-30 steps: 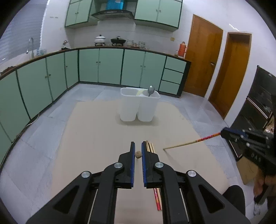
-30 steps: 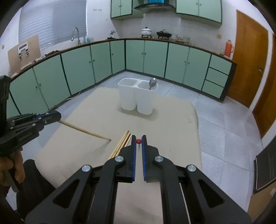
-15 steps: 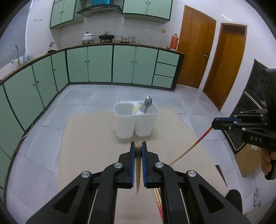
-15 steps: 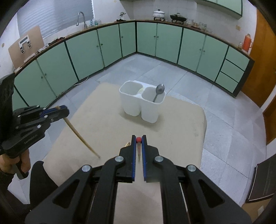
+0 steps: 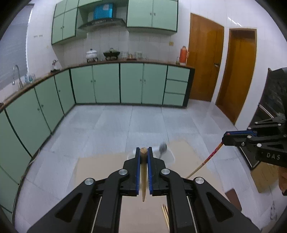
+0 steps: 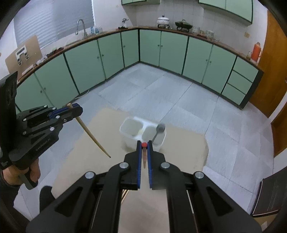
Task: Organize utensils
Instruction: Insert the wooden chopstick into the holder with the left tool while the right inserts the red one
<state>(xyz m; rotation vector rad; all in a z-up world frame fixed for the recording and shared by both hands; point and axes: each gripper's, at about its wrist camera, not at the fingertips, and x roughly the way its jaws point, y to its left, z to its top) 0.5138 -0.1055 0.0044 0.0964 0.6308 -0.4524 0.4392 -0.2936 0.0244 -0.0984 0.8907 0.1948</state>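
Looking at a home kitchen. Pale green base cabinets (image 5: 105,84) running along two walls under a dark wooden worktop (image 6: 100,40), matching wall cabinets (image 5: 152,14) flanking a range hood (image 5: 102,22). Sitting along the worktop's back edge: a white lidded pot (image 5: 91,53), a black wok (image 5: 111,52), an orange thermos (image 5: 183,54) at its right end. Curving over the sink, a tap (image 6: 80,25). Showing also grey floor tiles (image 6: 161,89) and two wooden doors (image 5: 204,62).

Materials check, kitchen floor setup
Chopstick (image 5: 143,172) plain matt wood; second chopstick (image 6: 144,157) wood, glossy red cap. Holder (image 6: 131,128) smooth white plastic. Spoon (image 6: 160,129) dull metal. Mat (image 6: 179,143) matt beige cardboard.
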